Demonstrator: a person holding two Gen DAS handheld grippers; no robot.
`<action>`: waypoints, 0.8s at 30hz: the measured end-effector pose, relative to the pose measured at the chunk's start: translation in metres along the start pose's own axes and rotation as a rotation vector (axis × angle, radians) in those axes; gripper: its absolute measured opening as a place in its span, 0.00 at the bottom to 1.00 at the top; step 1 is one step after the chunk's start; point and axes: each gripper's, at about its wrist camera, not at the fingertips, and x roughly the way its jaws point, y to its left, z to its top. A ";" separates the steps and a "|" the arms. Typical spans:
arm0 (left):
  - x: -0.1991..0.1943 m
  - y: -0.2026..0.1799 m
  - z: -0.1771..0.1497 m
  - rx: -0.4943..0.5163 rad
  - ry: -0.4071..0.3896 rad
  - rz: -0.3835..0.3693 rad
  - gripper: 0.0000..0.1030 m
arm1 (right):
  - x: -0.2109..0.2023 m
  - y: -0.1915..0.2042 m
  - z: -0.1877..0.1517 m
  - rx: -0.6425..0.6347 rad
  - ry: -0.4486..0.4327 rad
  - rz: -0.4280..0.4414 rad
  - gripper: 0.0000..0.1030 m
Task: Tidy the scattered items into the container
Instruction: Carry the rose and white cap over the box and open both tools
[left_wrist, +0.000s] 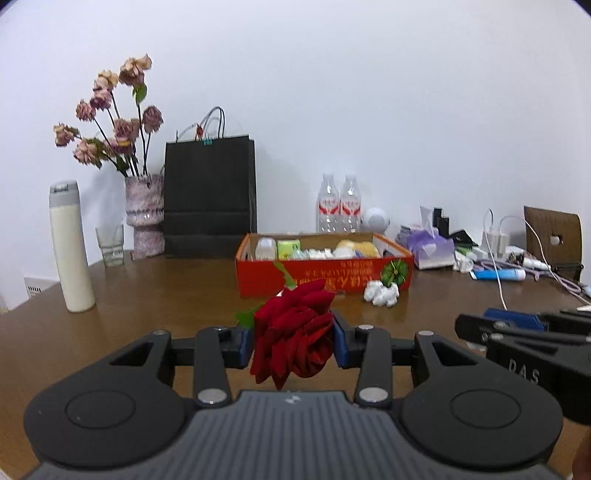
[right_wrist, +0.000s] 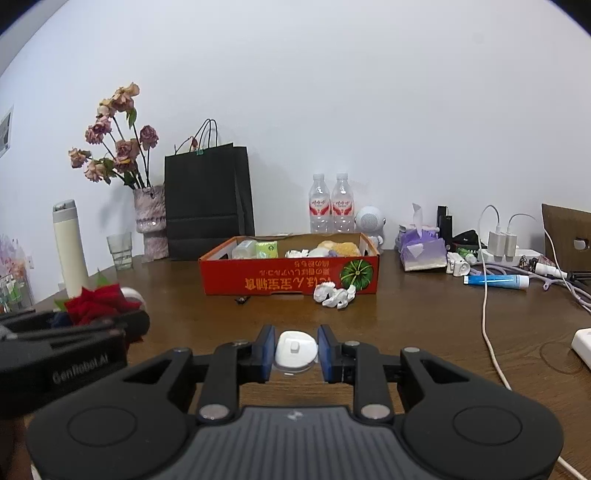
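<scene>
My left gripper (left_wrist: 293, 341) is shut on a red artificial rose (left_wrist: 295, 336) and holds it above the table; the rose also shows at the left of the right wrist view (right_wrist: 98, 301). My right gripper (right_wrist: 295, 350) is shut on a small white suction hook (right_wrist: 295, 350), low over the table. The red cardboard box (right_wrist: 290, 280) stands ahead of both grippers and holds several small items. A crumpled white tissue (right_wrist: 334, 295) lies against its front wall. A tiny dark object (right_wrist: 242, 301) lies in front of the box.
A black paper bag (right_wrist: 207, 203), a vase of dried roses (right_wrist: 149, 221), a glass (right_wrist: 120, 251) and a white thermos (right_wrist: 70, 247) stand at the back left. Two water bottles (right_wrist: 330, 205), a tissue pack (right_wrist: 423, 251), chargers, cables and a blue tube (right_wrist: 496, 281) clutter the right.
</scene>
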 end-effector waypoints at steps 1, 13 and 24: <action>0.003 0.001 0.004 -0.002 -0.006 0.004 0.40 | 0.001 -0.001 0.002 -0.004 -0.002 0.000 0.23; 0.097 0.020 0.086 -0.005 -0.009 -0.013 0.40 | 0.061 -0.020 0.084 0.000 -0.026 0.072 0.23; 0.285 0.027 0.173 -0.010 0.212 -0.040 0.40 | 0.250 -0.073 0.182 0.133 0.263 0.161 0.23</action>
